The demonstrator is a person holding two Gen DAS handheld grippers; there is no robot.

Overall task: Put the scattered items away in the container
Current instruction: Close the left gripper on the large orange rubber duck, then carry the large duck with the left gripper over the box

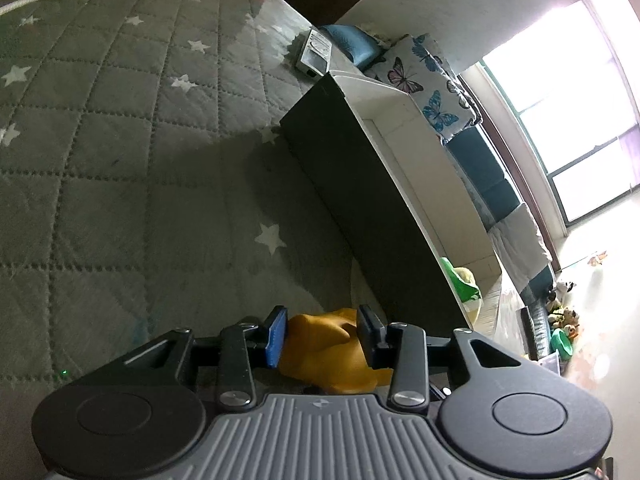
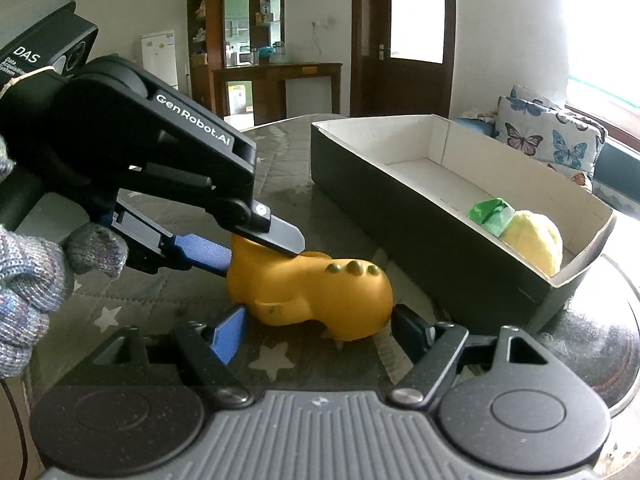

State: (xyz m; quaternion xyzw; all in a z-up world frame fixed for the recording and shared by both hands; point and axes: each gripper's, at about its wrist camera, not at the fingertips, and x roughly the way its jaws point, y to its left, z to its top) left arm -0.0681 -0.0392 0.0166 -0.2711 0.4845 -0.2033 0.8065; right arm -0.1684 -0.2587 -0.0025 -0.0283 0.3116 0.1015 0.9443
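While clamped by the left gripper (image 2: 256, 250), yellow toy (image 2: 316, 296) sits just beside the box (image 2: 420, 216). Right gripper (image 2: 320, 330) wide open around it.

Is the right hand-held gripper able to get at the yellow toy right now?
Probably yes: the right hand-held gripper is open with the yellow toy between its fingers, though the left hand-held gripper already clamps the toy's top.
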